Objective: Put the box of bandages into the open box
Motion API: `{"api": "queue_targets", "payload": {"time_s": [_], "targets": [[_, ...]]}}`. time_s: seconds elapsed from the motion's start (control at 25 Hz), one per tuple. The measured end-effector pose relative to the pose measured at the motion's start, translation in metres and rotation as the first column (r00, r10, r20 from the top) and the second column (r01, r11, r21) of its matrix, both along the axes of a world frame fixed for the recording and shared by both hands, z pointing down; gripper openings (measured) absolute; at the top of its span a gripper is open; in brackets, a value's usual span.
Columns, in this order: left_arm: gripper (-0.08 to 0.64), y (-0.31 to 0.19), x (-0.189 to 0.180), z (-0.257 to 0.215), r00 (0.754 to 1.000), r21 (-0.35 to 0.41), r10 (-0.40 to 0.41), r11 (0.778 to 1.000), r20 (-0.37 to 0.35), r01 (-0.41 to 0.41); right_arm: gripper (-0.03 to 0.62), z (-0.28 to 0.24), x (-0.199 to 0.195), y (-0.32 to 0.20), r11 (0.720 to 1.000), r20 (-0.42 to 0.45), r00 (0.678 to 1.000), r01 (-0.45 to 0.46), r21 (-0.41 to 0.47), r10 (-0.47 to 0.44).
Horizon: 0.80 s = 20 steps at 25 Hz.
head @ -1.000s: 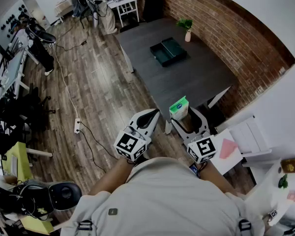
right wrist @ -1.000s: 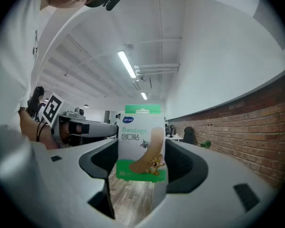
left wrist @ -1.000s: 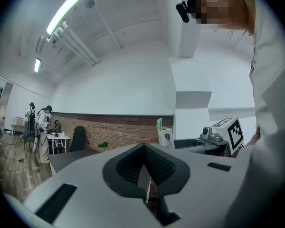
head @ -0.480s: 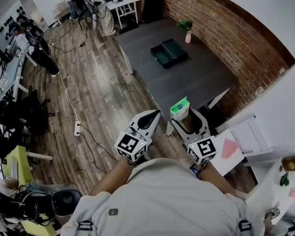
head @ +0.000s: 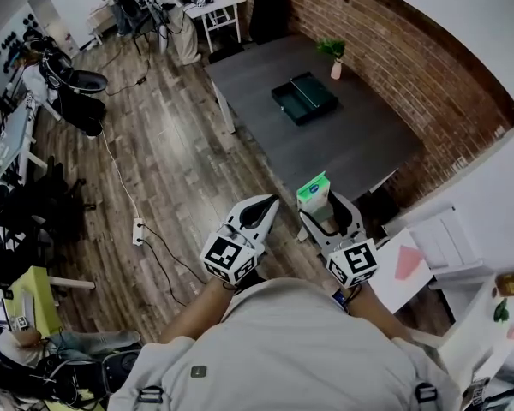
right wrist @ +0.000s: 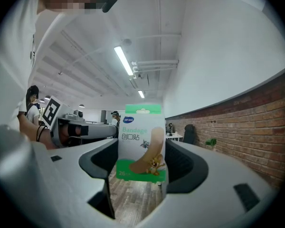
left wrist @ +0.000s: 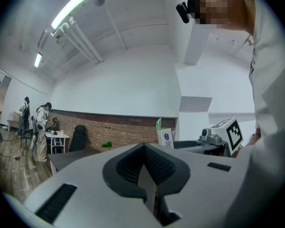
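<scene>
Bandage box (head: pixel 313 193) is the thing to be moved, and in the head view it stands upright between the jaws of the right gripper (head: pixel 324 208), held in the air just before the near end of the dark table (head: pixel 351 148). The open box (head: pixel 304 98), dark green with its lid laid flat beside it, lies on the far half of that table, near the small potted plant (head: pixel 335 53) at the table's far edge. So the two are well apart, and most of the table top is between them. The left gripper (head: pixel 257 211) is beside the right one, off the table on its near side.

In the left gripper view the jaws are pressed together along one seam and nothing is between them; this tong carries nothing. Behind its tip I see the bandage box in the other gripper, and farther off the table against the brick wall (left wrist: pixel 128 131).

In the right gripper view the jaws are closed onto the two sides of the bandage box, which stands straight with its printed front toward the camera.

My judgement: the picking up is done and the grip looks firm. What is left is to carry the bandage box over the table to the open box, lower it inside and release it.
</scene>
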<state>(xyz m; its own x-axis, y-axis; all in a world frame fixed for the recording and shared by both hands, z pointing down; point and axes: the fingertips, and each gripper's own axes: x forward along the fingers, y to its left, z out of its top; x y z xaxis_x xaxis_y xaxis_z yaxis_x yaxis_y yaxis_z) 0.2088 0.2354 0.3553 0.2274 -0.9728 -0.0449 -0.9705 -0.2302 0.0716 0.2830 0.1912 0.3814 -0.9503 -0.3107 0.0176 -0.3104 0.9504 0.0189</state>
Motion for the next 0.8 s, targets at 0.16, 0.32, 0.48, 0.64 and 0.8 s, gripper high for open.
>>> {"api": "queue_targets", "payload": {"time_s": [0.16, 0.32, 0.48, 0.64, 0.8], "targets": [[0.015, -0.001, -0.053, -0.001, 1.0, -0.007, 0.011, 1.0, -0.008, -0.011, 0.296, -0.002, -0.053, 0.0, 1.0, -0.003, 1.0, -0.01, -0.007, 0.01], [0.015, 0.005, -0.106, -0.004, 1.0, -0.013, 0.027, 1.0, -0.006, -0.027, 0.296, -0.006, -0.105, 0.002, 0.999, 0.0, 1.0, -0.03, -0.015, 0.03], [0.015, 0.012, -0.158, -0.007, 0.999, -0.022, 0.036, 0.999, -0.017, -0.036, 0.296, -0.011, -0.155, 0.008, 0.999, -0.009, 0.999, -0.043, -0.019, 0.043], [0.015, 0.013, -0.18, 0.001, 0.999, -0.035, 0.042, 0.999, -0.023, -0.042, 0.297, -0.004, -0.175, 0.011, 0.999, -0.016, 0.999, -0.043, -0.024, 0.043], [0.015, 0.008, -0.193, 0.007, 0.999, -0.039, 0.04, 0.998, -0.034, -0.041, 0.296, 0.005, -0.188, 0.006, 0.998, -0.035, 0.998, -0.046, -0.039, 0.044]]}}
